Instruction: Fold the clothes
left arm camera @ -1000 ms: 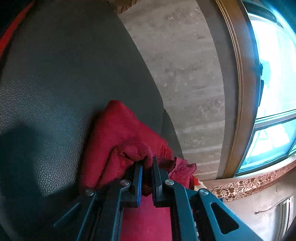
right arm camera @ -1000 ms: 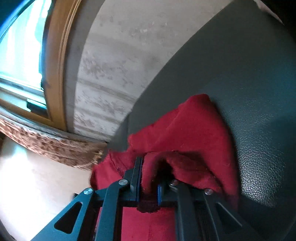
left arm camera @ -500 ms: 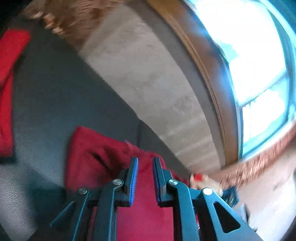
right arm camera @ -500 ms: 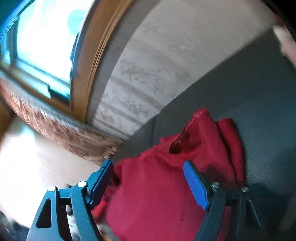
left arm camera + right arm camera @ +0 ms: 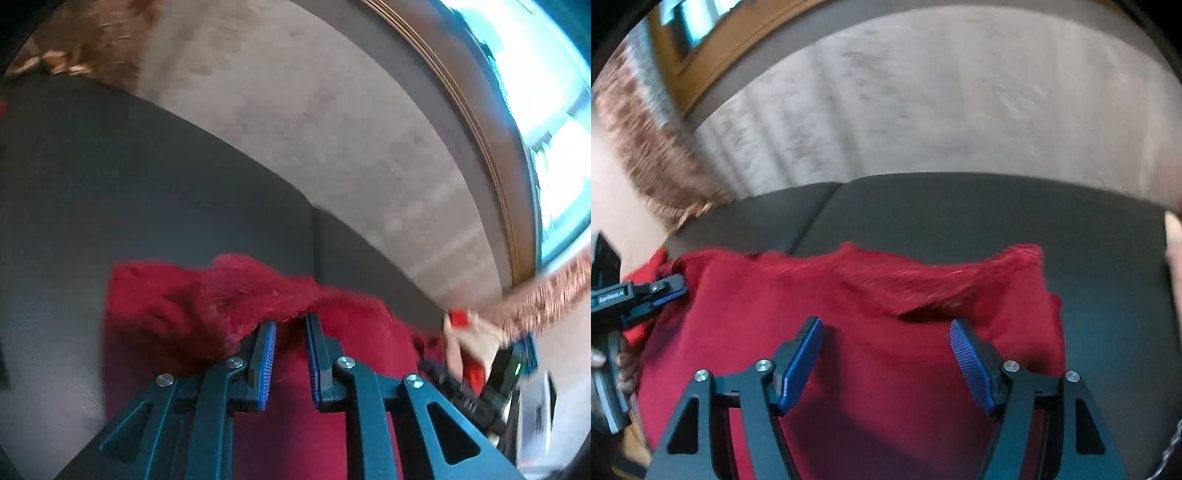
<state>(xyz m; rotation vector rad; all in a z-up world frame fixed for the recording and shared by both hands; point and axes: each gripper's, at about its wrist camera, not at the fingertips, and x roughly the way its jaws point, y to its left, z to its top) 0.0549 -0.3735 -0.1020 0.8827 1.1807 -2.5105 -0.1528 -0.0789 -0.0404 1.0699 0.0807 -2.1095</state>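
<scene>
A folded red garment (image 5: pixel 207 306) lies on the dark grey leather seat (image 5: pixel 129 192); it also shows in the right wrist view (image 5: pixel 871 317). My left gripper (image 5: pixel 290 325) hovers over the garment's near part, its jaws a narrow gap apart with nothing between them. My right gripper (image 5: pixel 886 328) is wide open above the garment's middle, empty. The left gripper also shows in the right wrist view (image 5: pixel 670 291), at the garment's left edge. The right gripper's body appears at the right of the left wrist view, blurred.
A pale concrete wall (image 5: pixel 923 103) rises behind the seat. A wood-framed window (image 5: pixel 535 122) is at the right of the left wrist view. A seam (image 5: pixel 812 218) splits the seat cushions. Patterned brown trim (image 5: pixel 653 147) runs below the window.
Both grippers let go of the red garment and drew back. The right jaws opened wide, the left only slightly. The garment now lies flatter on the seat.
</scene>
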